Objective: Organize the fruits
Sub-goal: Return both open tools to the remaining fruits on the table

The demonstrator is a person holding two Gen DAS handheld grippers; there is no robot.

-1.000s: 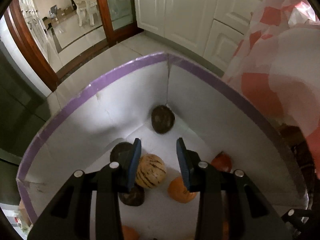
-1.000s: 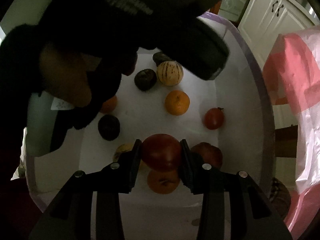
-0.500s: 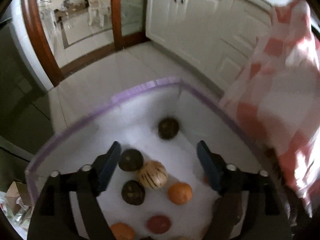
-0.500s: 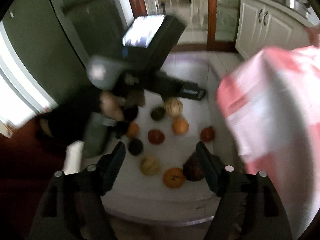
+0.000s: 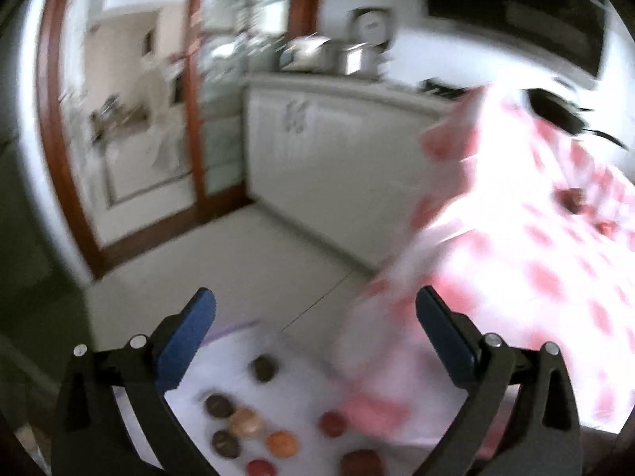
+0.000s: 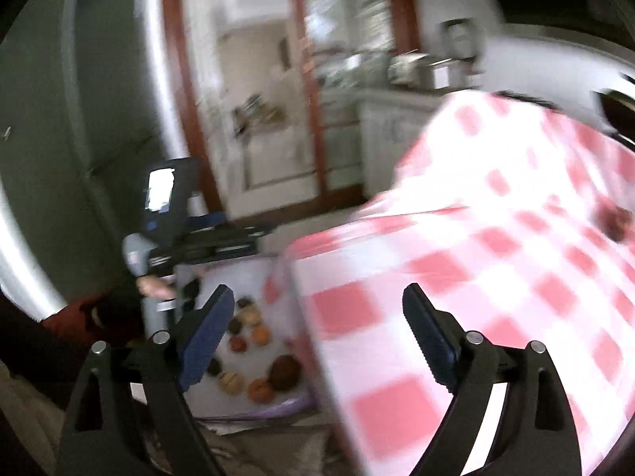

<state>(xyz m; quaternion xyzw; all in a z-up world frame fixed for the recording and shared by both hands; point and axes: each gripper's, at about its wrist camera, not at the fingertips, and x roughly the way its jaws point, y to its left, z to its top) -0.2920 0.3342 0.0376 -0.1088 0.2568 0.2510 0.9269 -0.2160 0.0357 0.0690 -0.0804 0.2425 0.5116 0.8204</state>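
The left gripper (image 5: 313, 325) and right gripper (image 6: 315, 325) are hanging spread wide, jaws having just been opening, nothing between them. Below both, the fruits (image 5: 254, 428) are lying loose in the white box (image 6: 222, 273), apart from either claw. A pink-checked cloth (image 6: 496, 277) is crowding the box's right edge; a hand (image 6: 152, 287) is hovering at its left. Blur is hiding any writing.

- Lying low in both views: box (image 6: 278, 406) on the floor, fruits (image 5: 246, 420) scattered inside it, apart from one another.
- Standing right of the box and higher: table under a cloth (image 6: 476, 277), a couple of small things (image 6: 619, 220) resting on top.
- Running behind: cabinets (image 5: 317, 158), appliances (image 5: 329, 53) sitting on their counter.
- Standing left of the cabinets: doorway (image 5: 131, 127).
- Hanging over the box's far left side in the right view: left gripper (image 6: 242, 238).
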